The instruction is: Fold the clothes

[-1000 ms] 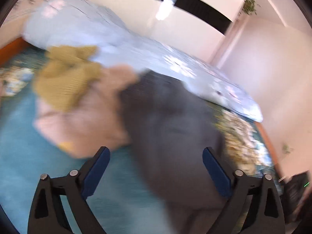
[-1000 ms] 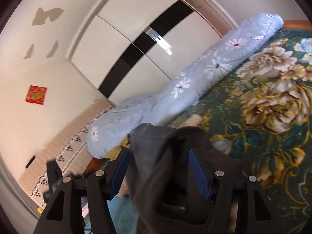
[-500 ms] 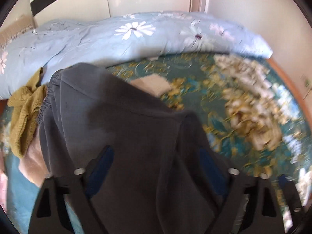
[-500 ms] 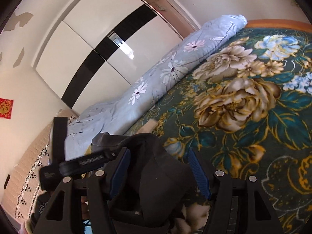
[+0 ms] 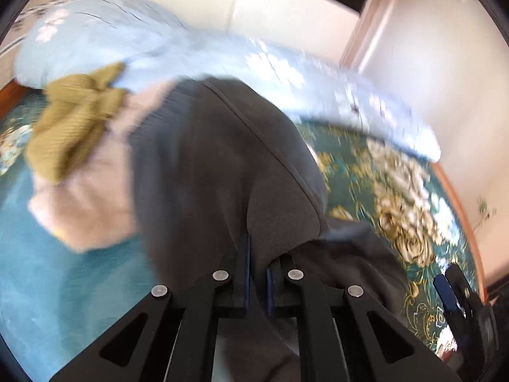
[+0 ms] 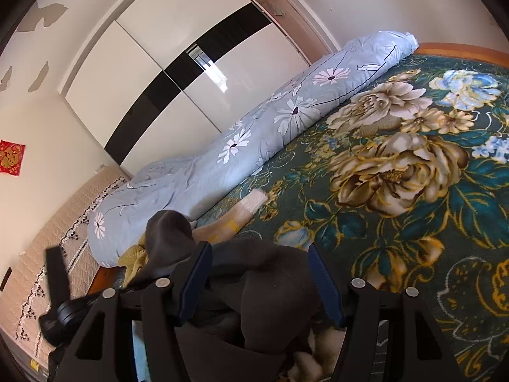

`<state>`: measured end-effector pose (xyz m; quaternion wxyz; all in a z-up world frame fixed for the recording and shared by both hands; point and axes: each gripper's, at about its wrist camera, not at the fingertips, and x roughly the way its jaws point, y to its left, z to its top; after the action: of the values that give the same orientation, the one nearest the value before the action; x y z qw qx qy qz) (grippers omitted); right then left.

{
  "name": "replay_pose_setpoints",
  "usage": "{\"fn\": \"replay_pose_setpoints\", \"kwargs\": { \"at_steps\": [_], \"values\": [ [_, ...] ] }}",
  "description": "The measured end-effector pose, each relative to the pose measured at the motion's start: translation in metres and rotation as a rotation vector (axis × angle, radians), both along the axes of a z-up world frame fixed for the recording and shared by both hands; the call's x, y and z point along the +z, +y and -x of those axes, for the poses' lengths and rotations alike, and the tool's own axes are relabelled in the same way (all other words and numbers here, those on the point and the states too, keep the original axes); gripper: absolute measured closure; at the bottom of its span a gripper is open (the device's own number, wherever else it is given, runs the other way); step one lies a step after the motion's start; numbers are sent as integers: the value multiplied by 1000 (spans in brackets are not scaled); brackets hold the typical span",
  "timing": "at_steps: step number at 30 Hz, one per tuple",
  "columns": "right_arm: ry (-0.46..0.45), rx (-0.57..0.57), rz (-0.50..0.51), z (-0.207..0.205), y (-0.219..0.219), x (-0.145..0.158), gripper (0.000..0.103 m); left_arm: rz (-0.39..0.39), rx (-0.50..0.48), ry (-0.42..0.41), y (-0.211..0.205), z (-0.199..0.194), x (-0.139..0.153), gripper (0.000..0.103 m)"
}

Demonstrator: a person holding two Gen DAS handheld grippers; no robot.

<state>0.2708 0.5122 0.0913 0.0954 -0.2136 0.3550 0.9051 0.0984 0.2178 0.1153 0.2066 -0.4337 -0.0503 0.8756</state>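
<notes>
Closing from wide apart, left tongs (image 5: 256, 273) now pinch the grey garment (image 5: 222, 165) beside the blue quilt (image 5: 133, 47); right tongs (image 6: 261, 278) stay apart around it, ready for folding.

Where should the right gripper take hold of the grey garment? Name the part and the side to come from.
Probably the raised fold of the grey garment bunched between the right gripper's fingers. Come from this near side, along the gripper's own line: the hump stands up off the bedspread, so the pads can close across it. The left gripper already pinches another fold.
</notes>
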Motion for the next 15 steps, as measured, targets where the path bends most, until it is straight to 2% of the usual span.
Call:
{"fn": "replay_pose_setpoints", "kwargs": {
  "at_steps": [4, 9, 13, 15],
  "values": [
    [-3, 8, -12, 1, -6, 3, 37, -82, 110, 33, -87, -34, -1, 95],
    [-9, 60, -41, 8, -23, 6, 37, -107, 265, 26, -175, -83, -27, 96],
    [-33, 137, -56, 19, -45, 1, 37, -105, 329, -18, -215, -117, -55, 96],
    [-54, 178, -64, 24, -56, -3, 37, -98, 341, -34, -222, -127, -66, 96]
  ]
}}
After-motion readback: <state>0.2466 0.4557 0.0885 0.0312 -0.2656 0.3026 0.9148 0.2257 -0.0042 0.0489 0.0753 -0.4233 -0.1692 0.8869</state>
